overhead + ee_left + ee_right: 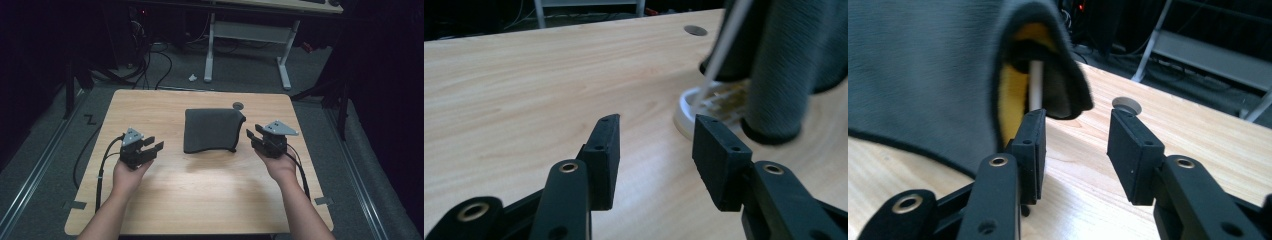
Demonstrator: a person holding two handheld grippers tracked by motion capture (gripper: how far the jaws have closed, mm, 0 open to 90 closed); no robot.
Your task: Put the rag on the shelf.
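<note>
A dark grey cloth (212, 130) hangs draped over a stand in the middle of the wooden table (200, 190). My left gripper (154, 144) hovers to its left, open and holding nothing. In the left gripper view its jaws (656, 130) point at the stand's white base (709, 107), a thin white rod (724, 45) and the hanging cloth (784, 65). My right gripper (252, 132) sits open just right of the cloth. In the right gripper view (1078, 125) the cloth's edge (923, 65) shows a yellow lining (1008, 100) and a white rod (1036, 87) just beyond the left jaw.
A round hole (238, 105) is set in the table behind the cloth. Past the far edge stand a white-legged desk (250, 35) and loose cables (145, 65) on the grey floor. Black cables trail from both grippers over the table's sides.
</note>
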